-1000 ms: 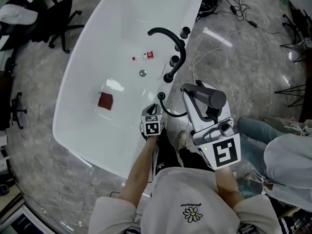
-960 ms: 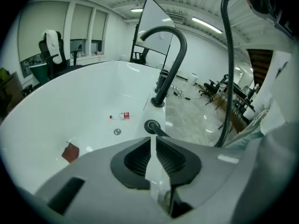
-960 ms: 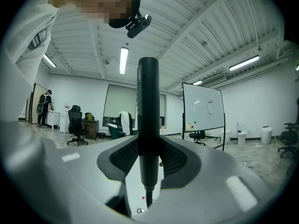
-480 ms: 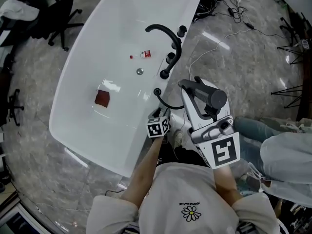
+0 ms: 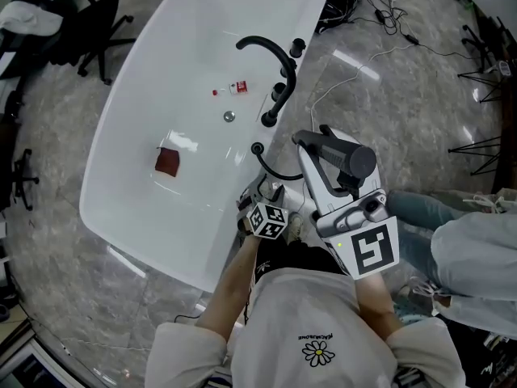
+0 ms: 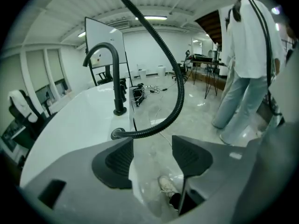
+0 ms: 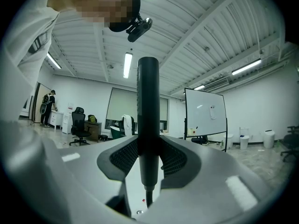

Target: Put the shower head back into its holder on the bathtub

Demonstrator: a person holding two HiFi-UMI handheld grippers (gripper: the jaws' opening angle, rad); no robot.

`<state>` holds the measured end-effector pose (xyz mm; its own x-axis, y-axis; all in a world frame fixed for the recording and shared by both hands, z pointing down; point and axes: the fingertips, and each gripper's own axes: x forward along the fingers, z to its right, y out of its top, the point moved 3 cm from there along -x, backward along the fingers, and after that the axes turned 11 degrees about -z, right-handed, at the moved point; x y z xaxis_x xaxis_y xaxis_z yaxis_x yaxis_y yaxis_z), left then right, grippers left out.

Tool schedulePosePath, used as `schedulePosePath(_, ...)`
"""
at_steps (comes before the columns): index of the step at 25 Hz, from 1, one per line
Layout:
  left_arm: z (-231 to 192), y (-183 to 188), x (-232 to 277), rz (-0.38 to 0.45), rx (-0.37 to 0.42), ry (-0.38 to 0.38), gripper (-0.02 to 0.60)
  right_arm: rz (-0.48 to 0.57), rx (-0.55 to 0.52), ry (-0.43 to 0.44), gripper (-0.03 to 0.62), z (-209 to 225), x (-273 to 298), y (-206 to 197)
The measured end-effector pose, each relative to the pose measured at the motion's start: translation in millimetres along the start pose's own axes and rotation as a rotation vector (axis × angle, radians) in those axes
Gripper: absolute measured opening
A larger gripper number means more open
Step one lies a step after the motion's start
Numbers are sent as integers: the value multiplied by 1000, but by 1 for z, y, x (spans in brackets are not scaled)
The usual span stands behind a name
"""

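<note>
Shower head [image 7: 148, 106]: matte black cylindrical handle, upright, clamped in right gripper [image 7: 148, 158]. Black ribbed hose [image 6: 176, 101] arcs to bathtub [image 5: 129, 128] rim. Left gripper [image 6: 152, 158] jaws opening, nothing between them.

Open-plan office or test lab; white bathtub [image 5: 137, 164] alone on grey marbled floor [image 5: 388, 111], office chairs [image 5: 97, 23] far left, whiteboard [image 7: 205, 113], loose cables [image 5: 381, 12], tripods [image 5: 485, 148] at right; strip lights [image 7: 128, 64] on ribbed ceiling [image 7: 210, 27]
</note>
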<state>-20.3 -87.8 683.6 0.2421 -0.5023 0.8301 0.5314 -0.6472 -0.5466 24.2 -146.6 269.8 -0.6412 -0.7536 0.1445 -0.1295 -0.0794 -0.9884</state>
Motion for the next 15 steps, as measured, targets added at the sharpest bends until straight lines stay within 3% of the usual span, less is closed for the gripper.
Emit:
schedulePosePath(3,-5,1,2,9,75,71,258,-21,8,-7,137,3,-7,-9)
schedulePosePath(7,-3,5,9,5,162,78,249,-19,18,-2,137,4,-19,-12)
schedulePosePath(10,-12,14,5,32,133,107,112,-25,1,-4,137,6,-26,-13)
schedulePosePath(11,-18,18,3,47,113,123,7,-25,0,-8,137,8,-27,-12)
schedulePosePath(15,-35,33,-1,76,130,157,0,-9,9,-18,137,14,-28,-9)
